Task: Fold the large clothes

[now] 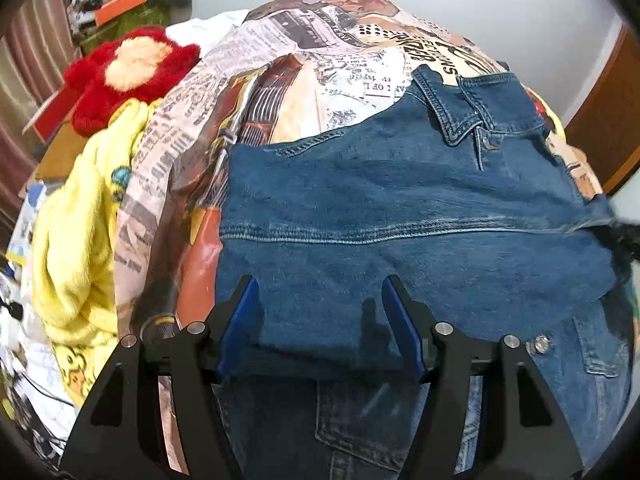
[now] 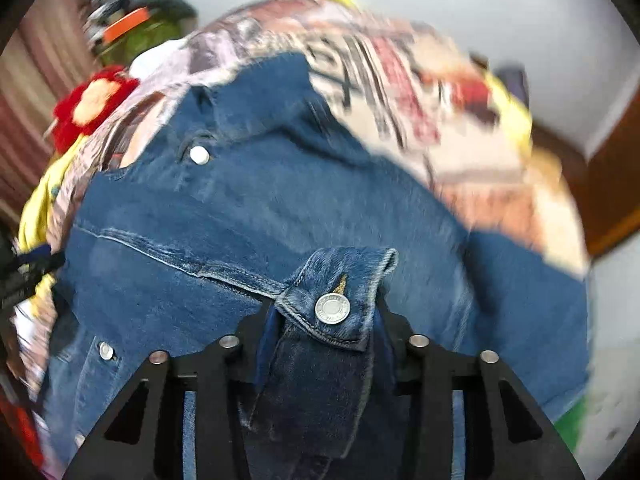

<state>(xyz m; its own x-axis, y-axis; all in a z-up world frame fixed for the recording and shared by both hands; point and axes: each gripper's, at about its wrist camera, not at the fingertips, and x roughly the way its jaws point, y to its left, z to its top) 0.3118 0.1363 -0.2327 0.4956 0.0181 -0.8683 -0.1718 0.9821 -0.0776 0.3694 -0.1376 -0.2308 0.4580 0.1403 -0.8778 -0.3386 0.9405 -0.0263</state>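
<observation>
A blue denim jacket (image 1: 400, 208) lies spread on a newspaper-print cover (image 1: 312, 64), collar at the far right. My left gripper (image 1: 320, 292) is open, its blue-padded fingers (image 1: 244, 316) standing wide apart above a folded edge of the denim, gripping nothing. In the right wrist view the jacket (image 2: 240, 200) fills the frame. My right gripper (image 2: 324, 316) is shut on a denim cuff (image 2: 332, 300) with a metal snap button, held bunched between the fingers. The right view is motion-blurred.
A red plush flower (image 1: 128, 68) and a yellow blanket (image 1: 80, 240) lie at the left. A cluttered pile with an orange strip (image 1: 120, 8) sits at the far left. A brown wooden door frame (image 1: 608, 120) and white wall stand at the right.
</observation>
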